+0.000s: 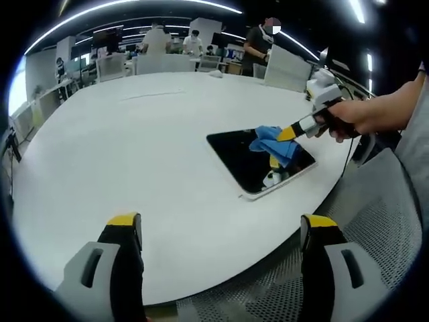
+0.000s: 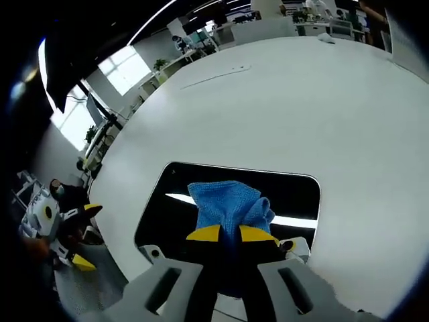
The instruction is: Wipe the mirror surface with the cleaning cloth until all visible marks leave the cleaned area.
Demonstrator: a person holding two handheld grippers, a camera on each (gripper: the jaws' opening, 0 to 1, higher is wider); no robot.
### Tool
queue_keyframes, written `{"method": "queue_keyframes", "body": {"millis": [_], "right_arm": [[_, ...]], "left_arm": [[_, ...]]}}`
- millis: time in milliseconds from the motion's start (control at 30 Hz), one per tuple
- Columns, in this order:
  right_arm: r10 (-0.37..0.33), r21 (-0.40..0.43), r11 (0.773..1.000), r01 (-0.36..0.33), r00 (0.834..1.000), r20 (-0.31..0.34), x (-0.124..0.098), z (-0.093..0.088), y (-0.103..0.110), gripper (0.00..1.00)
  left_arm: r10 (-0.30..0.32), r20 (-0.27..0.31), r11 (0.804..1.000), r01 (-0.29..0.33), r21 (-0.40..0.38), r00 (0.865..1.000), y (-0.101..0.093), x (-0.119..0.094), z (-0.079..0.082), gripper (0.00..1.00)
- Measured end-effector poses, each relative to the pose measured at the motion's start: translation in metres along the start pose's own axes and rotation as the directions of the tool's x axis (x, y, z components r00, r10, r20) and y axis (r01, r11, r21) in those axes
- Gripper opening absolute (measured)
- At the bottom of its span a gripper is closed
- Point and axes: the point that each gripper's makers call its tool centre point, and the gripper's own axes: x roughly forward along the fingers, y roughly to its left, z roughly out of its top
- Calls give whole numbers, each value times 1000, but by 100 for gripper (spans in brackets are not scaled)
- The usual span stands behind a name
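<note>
A dark rectangular mirror [image 1: 251, 161] [image 2: 298, 191] with a white frame lies flat on the white table [image 1: 134, 147] [image 2: 281, 100], near its edge. A blue cleaning cloth [image 1: 276, 145] [image 2: 228, 204] rests bunched on the mirror. My right gripper [image 2: 229, 233], black with yellow tips, is shut on the cloth and presses it to the glass. In the left gripper view that right gripper [image 1: 287, 134] comes in from the right, held by a hand. My left gripper [image 1: 221, 225] hovers open over the table's near edge, well short of the mirror. It also appears far off as the left gripper [image 2: 77, 235].
A grey mesh chair [image 1: 375, 221] stands by the table edge at the right. Several people [image 1: 258, 43] and desks with monitors stand beyond the table's far side. A thin pale strip [image 2: 214, 77] lies on the table farther out.
</note>
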Motion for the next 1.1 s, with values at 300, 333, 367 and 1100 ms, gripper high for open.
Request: {"method": "queue_keyframes", "body": {"millis": [300,333,367,1100], "right_arm": [[-23,43,999,23,1000,1,-7,1,-16,3],[-27,51,998,27,1000,0,-6,1,-19,3],[-32,59,998,33,999,-3,-6,1,-21,3],[-115,127,986,112,993,24,-30,-3,-49,3]], "left_arm": [[2,13,1000,-2,4,1000,1,-1,2,99],[3,9,1000,-3,3,1000,2,-1,2,99],[2,8,1000,-2,5,1000,1,-1,1,99],[-28,45,999,27,19,999,-13,-1,14,99]]}}
